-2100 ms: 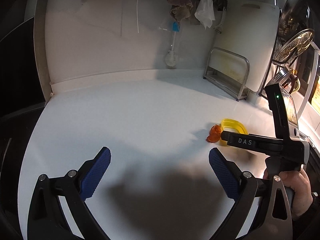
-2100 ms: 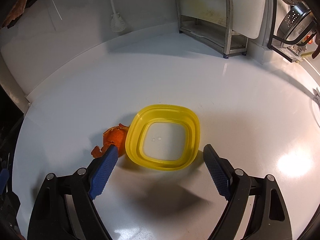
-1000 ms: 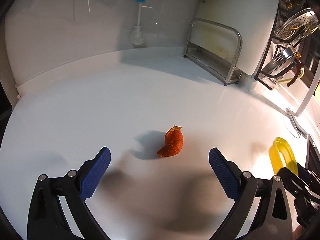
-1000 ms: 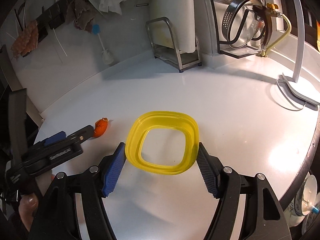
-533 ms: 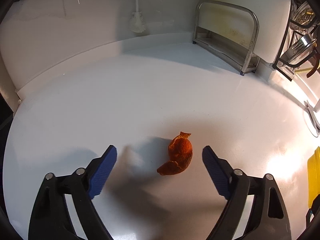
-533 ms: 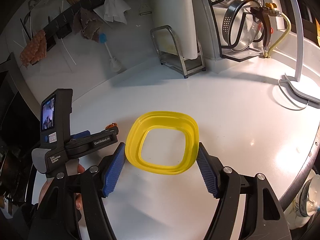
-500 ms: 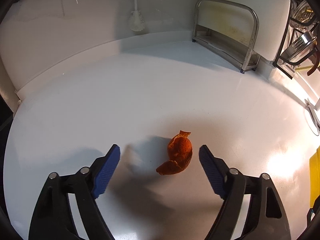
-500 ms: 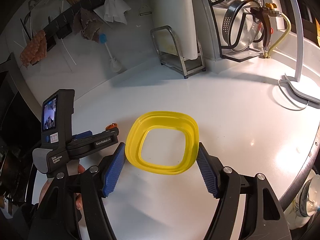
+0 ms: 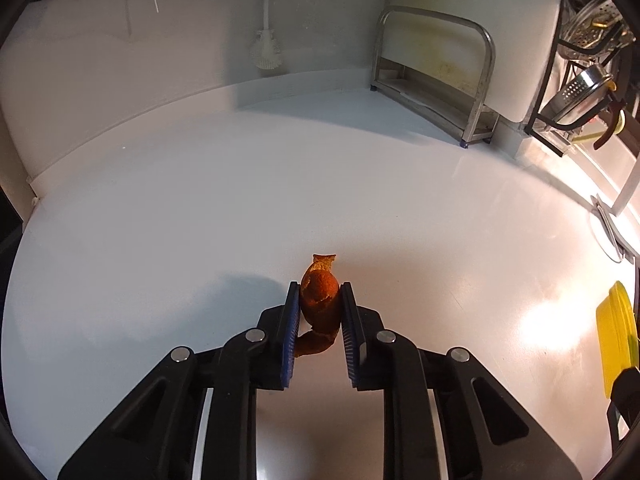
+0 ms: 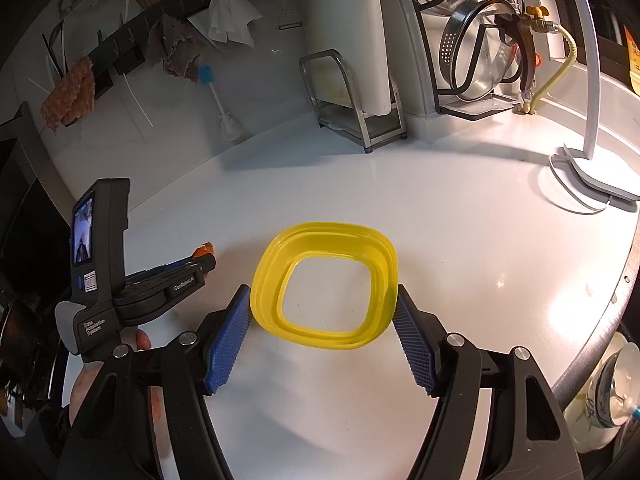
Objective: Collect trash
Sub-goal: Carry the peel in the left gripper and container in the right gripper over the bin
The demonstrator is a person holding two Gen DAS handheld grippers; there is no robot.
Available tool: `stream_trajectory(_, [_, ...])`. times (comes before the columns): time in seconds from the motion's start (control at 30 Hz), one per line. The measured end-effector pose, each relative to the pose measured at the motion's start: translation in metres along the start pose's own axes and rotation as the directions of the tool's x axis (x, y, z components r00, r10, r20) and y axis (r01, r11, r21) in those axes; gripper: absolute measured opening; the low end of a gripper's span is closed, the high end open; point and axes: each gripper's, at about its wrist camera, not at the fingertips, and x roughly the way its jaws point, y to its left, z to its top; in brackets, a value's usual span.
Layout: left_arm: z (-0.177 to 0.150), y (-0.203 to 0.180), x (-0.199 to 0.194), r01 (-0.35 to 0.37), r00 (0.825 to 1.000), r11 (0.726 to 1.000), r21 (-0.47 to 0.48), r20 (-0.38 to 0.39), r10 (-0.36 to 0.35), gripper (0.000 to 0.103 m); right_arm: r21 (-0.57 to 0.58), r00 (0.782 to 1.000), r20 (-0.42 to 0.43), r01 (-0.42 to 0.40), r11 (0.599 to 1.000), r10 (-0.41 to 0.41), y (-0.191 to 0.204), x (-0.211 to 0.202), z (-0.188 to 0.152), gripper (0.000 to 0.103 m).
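Note:
In the left wrist view my left gripper (image 9: 319, 304) is shut on an orange peel (image 9: 319, 295), its blue pads pressed on both sides, on the white counter (image 9: 200, 220). In the right wrist view my right gripper (image 10: 324, 316) is shut on a yellow square container (image 10: 325, 272) and holds it above the counter, opening toward the camera. The left gripper (image 10: 200, 262) with the peel (image 10: 206, 249) at its tip shows there at the left. The container's edge (image 9: 618, 344) shows at the right of the left wrist view.
A steel rack (image 10: 352, 100) with a white board stands at the back wall. A dish brush (image 10: 224, 108) and cloths (image 10: 230, 20) hang there. A pot rack (image 10: 480, 60) and a white lamp base (image 10: 592, 176) stand at the right. The counter edge (image 10: 608, 312) curves at the right.
My left gripper has closed on the orange peel, which lay between its open fingers half a second ago. The right gripper still holds the yellow container aloft.

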Motion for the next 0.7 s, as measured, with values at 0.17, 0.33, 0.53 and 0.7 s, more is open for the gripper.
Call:
stream_trajectory(0.17, [-0.021,-0.014,-0.053,0.003,0.995,0.998,0.055,0.095,-0.008,0.02,-0.004,1.0,0.008,0.005,1.0,-0.005,0.005,-0.023,-0.016,0.068])
stream_trajectory(0.33, [-0.053,-0.02,-0.111,0.028,0.988,0.995,0.098,0.149,-0.043,0.02,0.01,1.0,0.016,0.008,1.0,-0.008,0.013,-0.061,-0.042,0.067])
stream_trajectory(0.53, [-0.097,-0.02,-0.173,0.071,0.978,0.99,0.12,0.184,-0.093,0.02,0.025,1.0,0.021,0.009,1.0,-0.01,0.021,-0.114,-0.084,0.068])
stream_trajectory(0.7, [-0.137,-0.023,-0.206,0.113,0.975,0.983,0.143,0.175,-0.138,0.02,0.051,1.0,0.02,0.019,0.999,-0.02,0.021,-0.153,-0.127,0.068])
